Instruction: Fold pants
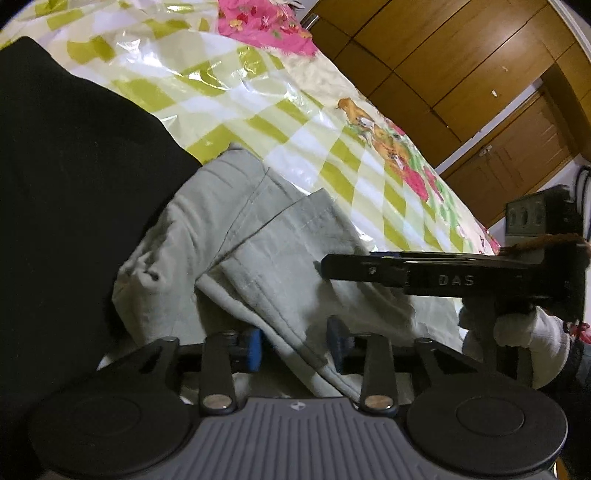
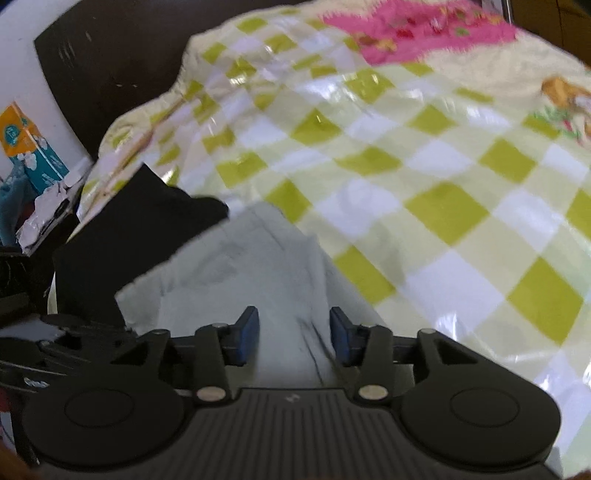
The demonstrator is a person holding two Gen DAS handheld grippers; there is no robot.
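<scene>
Light grey-green pants [image 1: 258, 251] lie bunched on a green-and-white checked plastic sheet [image 1: 207, 110]. My left gripper [image 1: 295, 349] is open, its blue pads either side of a fold of the pants at the near edge. The right gripper's body [image 1: 436, 273] comes in from the right of the left wrist view, its tip over the pants. In the right wrist view, my right gripper [image 2: 293, 338] is open with the pants [image 2: 243, 269] between and beyond its pads [image 2: 247, 332].
A black cloth [image 1: 66, 192] lies left of the pants, also showing in the right wrist view [image 2: 140, 236]. A pink floral blanket [image 1: 266, 22] lies at the far end. Wooden cupboards [image 1: 461, 66] stand beyond the bed. Boxes [image 2: 29, 147] sit at far left.
</scene>
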